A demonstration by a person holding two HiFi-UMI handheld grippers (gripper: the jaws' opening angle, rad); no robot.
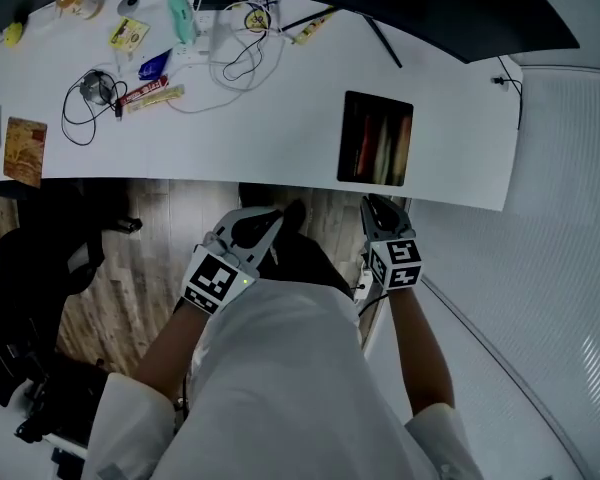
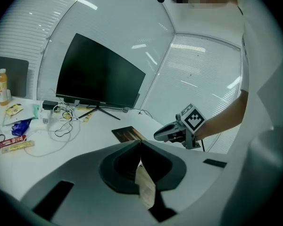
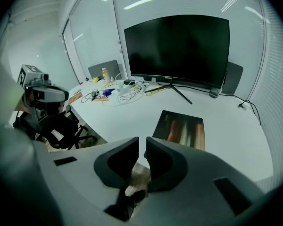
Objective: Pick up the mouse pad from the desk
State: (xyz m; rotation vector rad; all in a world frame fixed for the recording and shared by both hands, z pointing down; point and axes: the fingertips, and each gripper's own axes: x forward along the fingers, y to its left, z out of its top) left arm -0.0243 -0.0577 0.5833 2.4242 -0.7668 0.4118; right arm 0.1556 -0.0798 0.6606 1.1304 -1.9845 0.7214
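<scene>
Hovering short of the desk (image 1: 280, 153) edge, we had the left gripper (image 1: 270, 226) with jaws pressed together, empty, and the right gripper (image 1: 380, 209) with jaws nearly touching, empty too. The mouse pad (image 1: 376, 138) lay flat on the desk just ahead, untouched, its print too dim to read; the monitor (image 1: 430, 8) ran off-frame.

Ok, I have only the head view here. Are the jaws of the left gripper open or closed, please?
Observer: Closed. In the left gripper view the left gripper has its jaws tip to tip, with nothing between them.
Operator: And the right one?
Observer: The right gripper is shut too, with only a hairline gap, and it is empty.
Operator: Does it aim at the pad?
Observer: Nearly. In the right gripper view the pad lies flat on the desk ahead, slightly right of the jaws, untouched.
</scene>
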